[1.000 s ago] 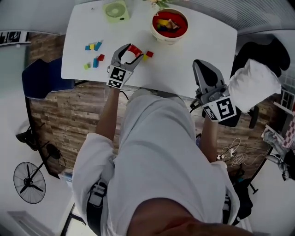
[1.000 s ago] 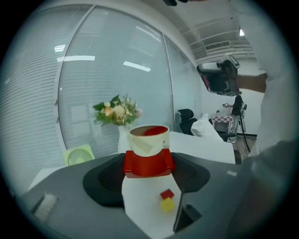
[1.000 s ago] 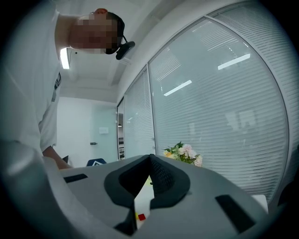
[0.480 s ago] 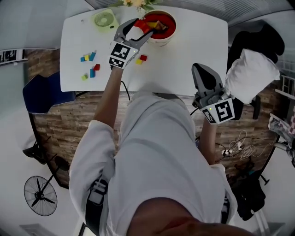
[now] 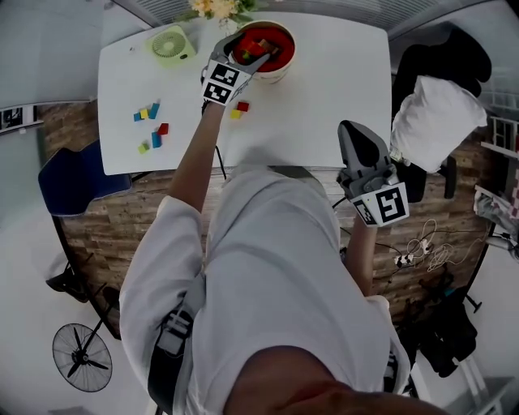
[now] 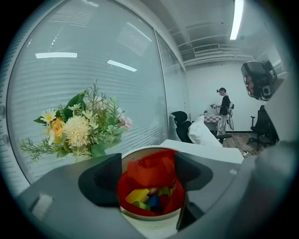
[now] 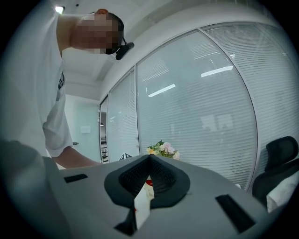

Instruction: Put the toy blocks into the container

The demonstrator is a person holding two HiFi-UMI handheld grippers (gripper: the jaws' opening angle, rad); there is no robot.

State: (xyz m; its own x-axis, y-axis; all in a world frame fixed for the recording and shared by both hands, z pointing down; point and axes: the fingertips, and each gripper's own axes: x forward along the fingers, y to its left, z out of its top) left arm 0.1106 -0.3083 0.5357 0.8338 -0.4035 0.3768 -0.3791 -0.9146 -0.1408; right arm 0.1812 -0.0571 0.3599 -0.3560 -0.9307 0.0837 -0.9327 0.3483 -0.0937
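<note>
- Head view: left gripper (image 5: 251, 52) reaches out over the white table (image 5: 340, 89), its fingers above the red bowl (image 5: 290, 58) near the table's far edge.
- We note two loose blocks (image 5: 238, 110), one red and one yellow, on the table just behind those fingers, beside the gripper's marker cube. A scatter of small blocks (image 5: 151, 130) lies well off to the fingers' left.
- A green fan (image 5: 170, 43) and flowers (image 5: 214, 8) sit left of the fingers, near the bowl.
- The right gripper (image 5: 354, 134) hangs at the table's near edge, fingertips toward the table, well apart from the bowl and every block.
- Left gripper view: the jaws are wide and opening. A red block (image 6: 150, 167) sits between the pads, right over the bowl's mouth. Its edges are smeared, and we see no firm press on it.
- Below the fingers the bowl holds yellow, green and blue blocks (image 6: 142, 196).
- The flowers stand beyond the left finger against a glass wall (image 6: 93, 56). A person (image 6: 224, 103) stands far off beyond the right finger.
- Right gripper view: the jaws are together with nothing gripped. We see only a sliver of white table edge and a bit of red through the slit.
- The flowers peek just above the closed fingertips, and a bare forearm (image 7: 74, 161) lies to their left.
</note>
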